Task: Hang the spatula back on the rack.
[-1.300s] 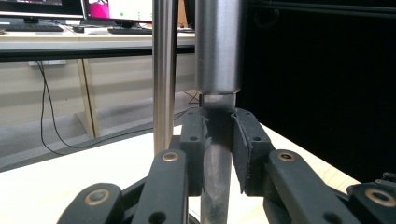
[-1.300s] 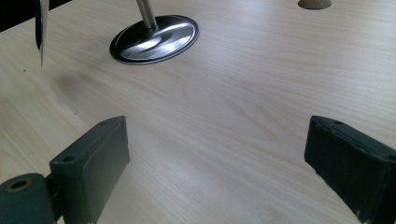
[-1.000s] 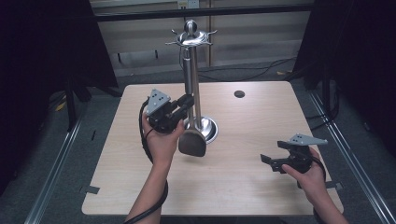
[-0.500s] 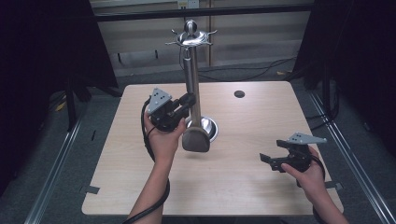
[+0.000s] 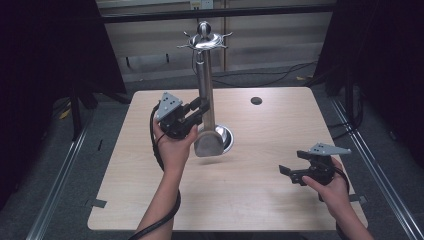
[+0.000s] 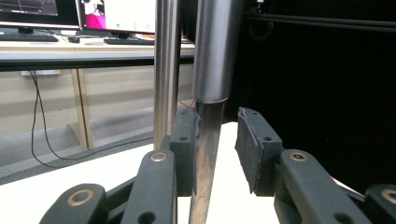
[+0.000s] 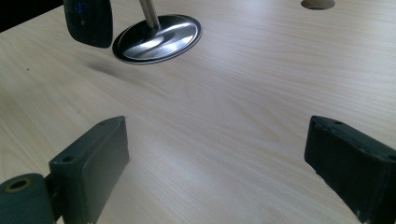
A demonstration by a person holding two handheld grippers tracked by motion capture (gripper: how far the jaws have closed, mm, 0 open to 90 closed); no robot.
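A steel utensil stand (image 5: 205, 65) with a ring of hooks on top rises from a round base (image 5: 226, 136) on the wooden table (image 5: 260, 200). Close beside its pole (image 6: 166, 70) hangs a steel spatula, its tube handle (image 6: 215, 51) upright and its grey blade (image 5: 209, 144) low over the base. My left gripper (image 5: 202, 107) stands around the shaft below the handle. Its jaws have just been opening: one pad (image 6: 187, 144) touches the shaft and the other is clear of it (image 6: 219, 149). My right gripper (image 5: 292, 175) is open and empty over the front right of the table (image 7: 215, 158).
A small round hole (image 5: 256, 100) sits in the tabletop at the back right. The right gripper view looks across bare wood to the stand's base (image 7: 156, 38) and the dark blade (image 7: 88, 21). Cables lie on the floor behind the table.
The left jaws have spread apart around the spatula's shaft. The blade has swung a little toward the stand's base. Both hands have kept still.
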